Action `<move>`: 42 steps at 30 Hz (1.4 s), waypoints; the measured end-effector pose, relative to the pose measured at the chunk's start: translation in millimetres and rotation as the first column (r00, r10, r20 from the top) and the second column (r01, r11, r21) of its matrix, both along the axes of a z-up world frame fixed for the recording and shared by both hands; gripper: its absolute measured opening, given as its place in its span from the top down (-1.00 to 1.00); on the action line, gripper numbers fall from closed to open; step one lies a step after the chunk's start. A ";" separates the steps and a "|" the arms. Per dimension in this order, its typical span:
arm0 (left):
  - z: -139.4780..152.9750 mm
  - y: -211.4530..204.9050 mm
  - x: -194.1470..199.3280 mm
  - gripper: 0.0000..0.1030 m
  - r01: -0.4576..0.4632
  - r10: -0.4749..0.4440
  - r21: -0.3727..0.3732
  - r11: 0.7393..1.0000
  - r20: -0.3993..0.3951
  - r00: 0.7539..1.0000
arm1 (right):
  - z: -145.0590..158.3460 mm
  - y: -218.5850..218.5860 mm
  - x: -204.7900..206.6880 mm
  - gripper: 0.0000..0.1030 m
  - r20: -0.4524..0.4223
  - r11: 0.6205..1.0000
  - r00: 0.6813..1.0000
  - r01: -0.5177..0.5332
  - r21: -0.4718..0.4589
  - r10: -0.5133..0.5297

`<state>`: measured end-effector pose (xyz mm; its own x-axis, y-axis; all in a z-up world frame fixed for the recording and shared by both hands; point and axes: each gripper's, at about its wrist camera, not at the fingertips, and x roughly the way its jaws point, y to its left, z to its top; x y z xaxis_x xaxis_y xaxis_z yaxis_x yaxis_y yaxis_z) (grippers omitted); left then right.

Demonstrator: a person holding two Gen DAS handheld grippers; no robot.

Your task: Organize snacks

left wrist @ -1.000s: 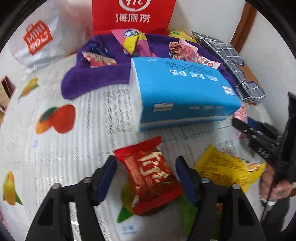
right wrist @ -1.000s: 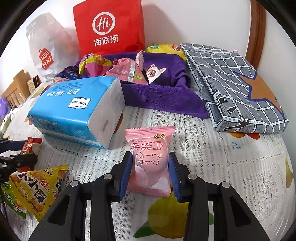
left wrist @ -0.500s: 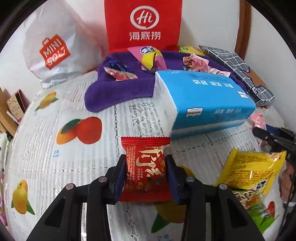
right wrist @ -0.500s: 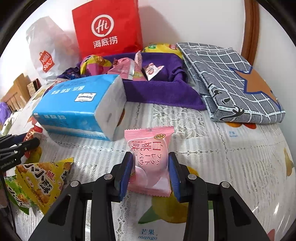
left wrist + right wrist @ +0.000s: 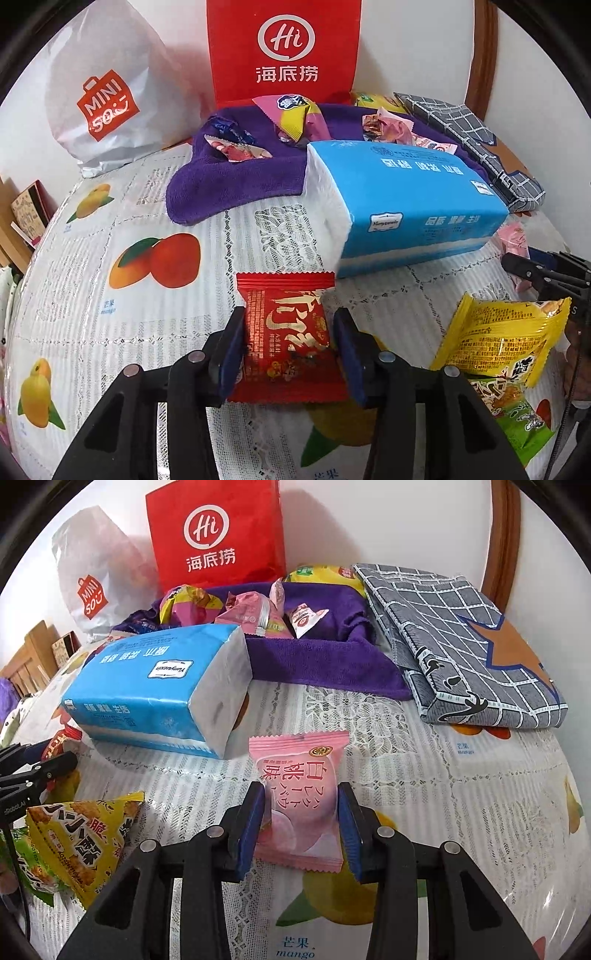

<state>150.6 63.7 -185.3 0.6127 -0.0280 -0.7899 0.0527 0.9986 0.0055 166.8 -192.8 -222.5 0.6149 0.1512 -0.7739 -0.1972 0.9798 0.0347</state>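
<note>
The left hand-held gripper point(image 5: 289, 350) has a small red foil snack packet with gold lettering point(image 5: 286, 334) between its blue pads; its jaws are opening slightly, yet the left pad touches the wrapper edge and the right pad sits against it, so the packet reads as grasped, loosely. The right hand-held gripper point(image 5: 301, 825) is clenched on a small pink peach-print snack packet point(image 5: 300, 805), both pads pressing its sides. Both packets are low over the desk point(image 5: 147, 332), which carries a white lace cloth with fruit prints. Judgement: the step in hand is carrying each packet to the purple terry towel point(image 5: 236, 184) at the back, where several wrapped snacks already lie. To do it well, the left grip should firm up before lifting, since a slack hold on slippery foil risks a drop; both packets should rise enough to clear the blue soft tissue pack point(image 5: 406, 199) that lies between them and the towel. The left view alone shows the towel's open left corner and the full yellow-and-green crinkled snack bag point(image 5: 506, 354) beside the right gripper's tips. The right view alone shows the whole folded grey checked cloth point(image 5: 461, 642) and the tissue pack's white end face.
</note>
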 end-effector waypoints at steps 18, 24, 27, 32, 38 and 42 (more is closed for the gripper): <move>35.7 8.6 -13.4 0.25 0.040 -0.042 -0.116 0.992 -0.019 0.999 | 42.8 6.1 -21.1 0.30 0.072 0.999 0.997 0.013 0.029 -0.015; 68.0 7.8 -13.2 0.25 0.039 -0.038 -0.128 0.991 0.014 0.999 | 79.8 18.4 -23.9 0.30 0.127 0.999 0.992 -0.012 0.031 0.008; 83.5 6.9 -8.3 0.25 0.053 -0.050 -0.160 0.986 0.028 0.998 | 93.3 22.6 -18.5 0.30 0.127 0.999 0.992 -0.006 0.033 0.002; 105.4 2.1 0.4 0.25 0.063 -0.055 -0.161 0.985 0.053 0.997 | 117.0 25.9 -14.3 0.30 0.167 0.998 0.986 -0.016 0.062 0.005; 124.1 -1.8 12.7 0.25 0.074 -0.064 -0.175 0.982 0.064 0.996 | 138.0 29.9 -5.9 0.30 0.183 0.996 0.983 -0.033 0.084 0.018; 131.8 -2.6 20.9 0.25 0.077 -0.066 -0.180 0.981 0.068 0.996 | 144.3 31.4 2.1 0.30 0.183 0.996 0.983 -0.033 0.083 0.017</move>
<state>171.4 61.1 -53.5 0.6508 -0.2131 -0.7287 0.1292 0.9769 -0.1703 168.9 -161.3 -78.2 0.7396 0.2290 -0.6329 -0.2324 0.9694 0.0791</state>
